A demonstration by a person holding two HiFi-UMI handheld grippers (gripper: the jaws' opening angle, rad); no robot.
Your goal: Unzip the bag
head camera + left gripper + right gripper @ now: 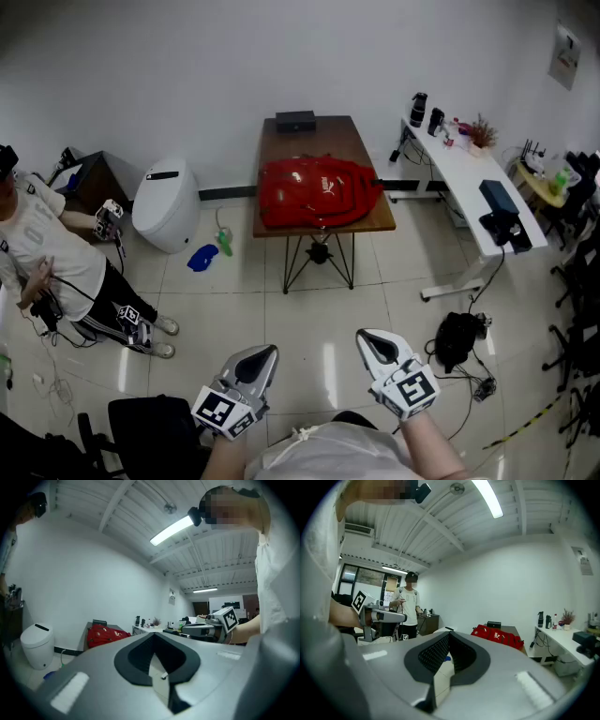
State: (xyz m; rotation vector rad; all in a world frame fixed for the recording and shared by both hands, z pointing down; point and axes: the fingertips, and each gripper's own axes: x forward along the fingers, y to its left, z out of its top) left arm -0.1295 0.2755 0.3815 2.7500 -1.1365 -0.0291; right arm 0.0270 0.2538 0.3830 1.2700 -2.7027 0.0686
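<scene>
The red bag (pixel 319 192) lies flat on a brown table (pixel 309 136) across the room; it also shows small and distant as the red bag (pixel 103 635) in the left gripper view and the red bag (pixel 499 637) in the right gripper view. Both grippers are held low over the tiled floor, far short of the table. My left gripper (pixel 265 352) has its jaws together with nothing between them, and the left gripper (pixel 153 635) points toward the table. My right gripper (pixel 367 336) is shut and empty too, and the right gripper (pixel 449 633) aims slightly downward.
A black box (pixel 295 120) sits at the table's far end. A white rounded bin (pixel 167 204) and a blue object (pixel 202 258) are left of the table. A person (pixel 47 253) stands at far left. A white desk (pixel 469 178), a black floor bag (pixel 457 337) and cables are right.
</scene>
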